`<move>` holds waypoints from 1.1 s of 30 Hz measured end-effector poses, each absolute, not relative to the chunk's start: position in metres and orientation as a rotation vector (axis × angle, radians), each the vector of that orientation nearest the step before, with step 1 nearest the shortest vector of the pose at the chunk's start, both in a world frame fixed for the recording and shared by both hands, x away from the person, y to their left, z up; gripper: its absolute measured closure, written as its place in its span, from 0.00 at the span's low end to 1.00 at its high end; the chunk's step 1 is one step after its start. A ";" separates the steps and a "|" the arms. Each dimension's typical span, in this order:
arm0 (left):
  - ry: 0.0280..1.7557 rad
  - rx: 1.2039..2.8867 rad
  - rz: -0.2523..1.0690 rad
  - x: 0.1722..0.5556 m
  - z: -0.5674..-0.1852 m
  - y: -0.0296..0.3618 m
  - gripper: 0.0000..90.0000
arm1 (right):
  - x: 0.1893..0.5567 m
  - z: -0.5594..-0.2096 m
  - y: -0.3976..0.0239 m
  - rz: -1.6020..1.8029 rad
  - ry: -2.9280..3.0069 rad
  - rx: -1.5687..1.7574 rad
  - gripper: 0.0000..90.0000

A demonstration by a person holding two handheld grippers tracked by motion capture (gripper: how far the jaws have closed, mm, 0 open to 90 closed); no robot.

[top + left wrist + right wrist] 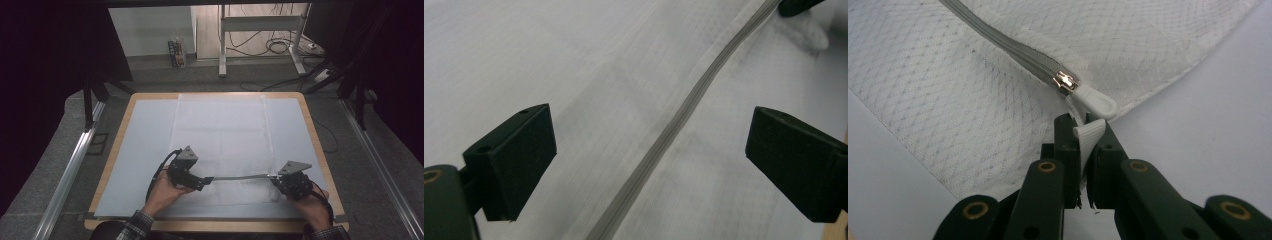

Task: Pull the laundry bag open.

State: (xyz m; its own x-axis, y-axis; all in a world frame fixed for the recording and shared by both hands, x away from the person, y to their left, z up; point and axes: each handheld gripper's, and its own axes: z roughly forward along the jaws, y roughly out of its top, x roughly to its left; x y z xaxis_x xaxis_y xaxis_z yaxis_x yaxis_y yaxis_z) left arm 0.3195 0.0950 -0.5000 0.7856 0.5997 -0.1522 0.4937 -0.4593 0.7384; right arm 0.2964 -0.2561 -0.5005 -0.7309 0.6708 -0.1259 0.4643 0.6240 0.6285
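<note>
Zipping step: right gripper pinches white pull tab at bag corner; left gripper open over zipper. Next: clamp zipper, brace.

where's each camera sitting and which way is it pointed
High view: above the person's side, looking forward and down on the table; forearms, left gripper and right gripper show.
Left gripper view: on the left gripper, jaws wide apart over the zipper.
Right gripper view: on the right gripper, jaws shut on a white tab.
All three share the zipper on the mesh bag.
</note>
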 end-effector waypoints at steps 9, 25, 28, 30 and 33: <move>0.690 2.171 0.122 0.337 -0.494 0.031 0.09 | 0.296 -0.500 -0.257 0.849 2.496 0.906 0.93; 0.540 2.220 0.138 0.365 -0.488 -0.064 0.09 | 0.297 -0.499 -0.260 0.885 2.506 0.930 0.93; 0.525 2.233 0.137 0.368 -0.490 -0.074 0.09 | 0.298 -0.499 -0.261 0.890 2.506 0.930 0.92; 0.524 2.236 0.137 0.369 -0.492 -0.080 0.09 | 0.297 -0.499 -0.261 0.888 2.506 0.927 0.92; 0.520 2.249 0.127 0.370 -0.496 -0.085 0.09 | 0.297 -0.499 -0.261 0.887 2.509 0.930 0.92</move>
State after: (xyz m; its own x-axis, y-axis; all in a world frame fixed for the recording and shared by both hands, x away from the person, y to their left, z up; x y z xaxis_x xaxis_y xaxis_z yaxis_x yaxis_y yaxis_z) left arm 0.3701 -0.0848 -0.4964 0.9103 0.4068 -0.0768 0.3260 -0.5901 0.7386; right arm 0.2975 -0.2608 -0.4993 -0.7363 0.6719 -0.0800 0.4724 0.5950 0.6502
